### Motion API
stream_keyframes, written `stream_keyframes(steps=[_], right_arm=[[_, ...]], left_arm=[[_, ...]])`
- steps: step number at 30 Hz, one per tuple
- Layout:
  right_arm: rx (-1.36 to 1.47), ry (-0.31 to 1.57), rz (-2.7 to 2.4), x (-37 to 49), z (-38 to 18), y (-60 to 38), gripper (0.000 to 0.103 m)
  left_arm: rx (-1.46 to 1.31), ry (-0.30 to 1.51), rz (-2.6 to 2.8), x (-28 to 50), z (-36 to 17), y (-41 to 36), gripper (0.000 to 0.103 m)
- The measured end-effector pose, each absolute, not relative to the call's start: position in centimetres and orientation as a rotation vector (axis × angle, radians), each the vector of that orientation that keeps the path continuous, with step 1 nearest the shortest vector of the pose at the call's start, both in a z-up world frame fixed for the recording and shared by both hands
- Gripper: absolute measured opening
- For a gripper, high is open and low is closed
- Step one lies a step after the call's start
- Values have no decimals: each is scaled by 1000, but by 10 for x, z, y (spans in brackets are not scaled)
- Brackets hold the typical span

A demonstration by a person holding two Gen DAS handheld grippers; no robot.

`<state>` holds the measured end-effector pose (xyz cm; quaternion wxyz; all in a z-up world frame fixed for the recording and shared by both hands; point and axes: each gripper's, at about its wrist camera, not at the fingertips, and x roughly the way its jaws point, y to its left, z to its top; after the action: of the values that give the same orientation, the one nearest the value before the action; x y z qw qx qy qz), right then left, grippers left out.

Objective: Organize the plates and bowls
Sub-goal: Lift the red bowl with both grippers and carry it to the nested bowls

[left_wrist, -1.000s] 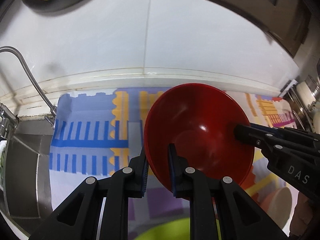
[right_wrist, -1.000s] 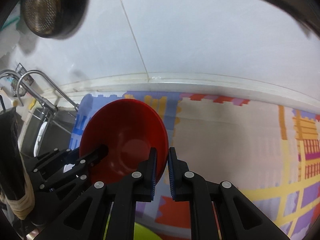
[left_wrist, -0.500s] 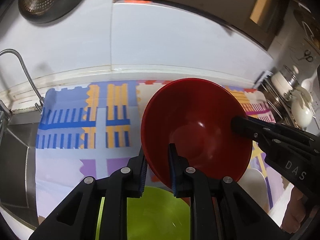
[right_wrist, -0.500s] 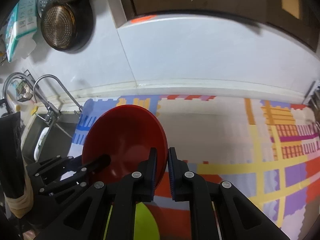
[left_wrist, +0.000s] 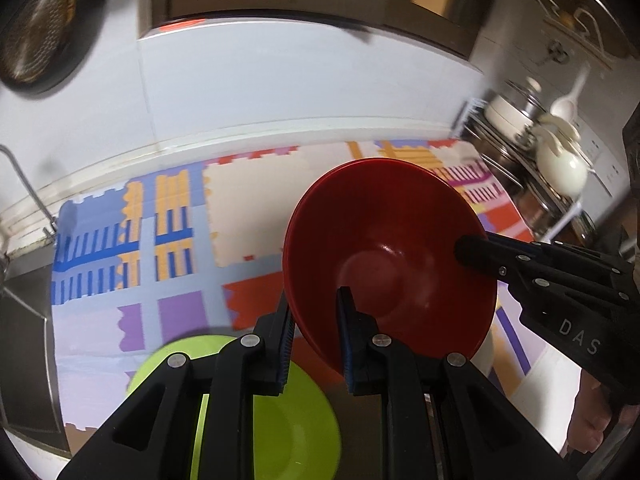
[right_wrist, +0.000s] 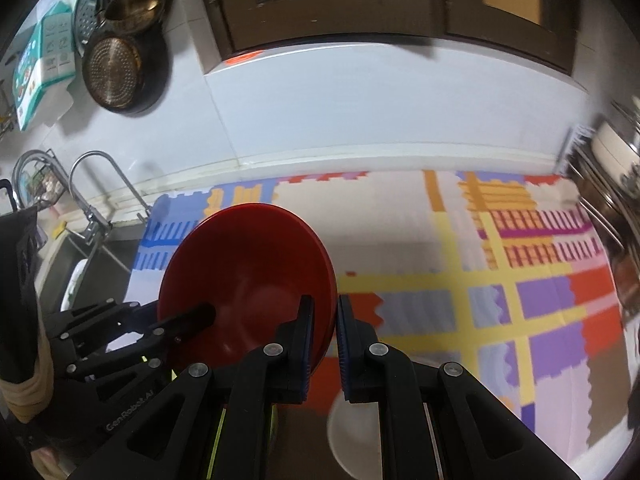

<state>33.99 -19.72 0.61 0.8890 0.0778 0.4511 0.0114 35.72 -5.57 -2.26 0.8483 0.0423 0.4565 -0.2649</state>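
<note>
Patterned counter mat point(left_wrist: 248, 208); red bowl point(left_wrist: 384, 256) aloft, left gripper point(left_wrist: 314, 340) and right gripper point(right_wrist: 322, 340) each clamped on rim; green plate point(left_wrist: 280, 412) near

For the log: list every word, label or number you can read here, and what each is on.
"DAS": on the right gripper body, left wrist view; anything further is out of frame.
"GenRobot.AI": on the left gripper body, right wrist view.
Print on the box hung on the wall: too small and blurred to read.
</note>
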Motion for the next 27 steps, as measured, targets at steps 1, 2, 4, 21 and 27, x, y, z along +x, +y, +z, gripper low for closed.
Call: stream_keyframes(steps=[1, 2, 4, 21, 27], right_arm=[[165, 938, 16, 336, 6, -201, 12], [173, 938, 6, 331, 6, -205, 12], [179, 934, -15, 322, 6, -213, 12], [255, 1003, -133, 272, -24, -268, 12], [287, 1047, -147, 267, -42, -279, 12]], left_arm=[[98, 962, -571, 353, -23, -61, 20], [106, 964, -582, 349, -23, -66, 20], [118, 970, -598, 344, -24, -73, 20], [206, 1080, -687, 316, -61, -135, 21], [234, 1113, -676, 315, -76, -148, 21]])
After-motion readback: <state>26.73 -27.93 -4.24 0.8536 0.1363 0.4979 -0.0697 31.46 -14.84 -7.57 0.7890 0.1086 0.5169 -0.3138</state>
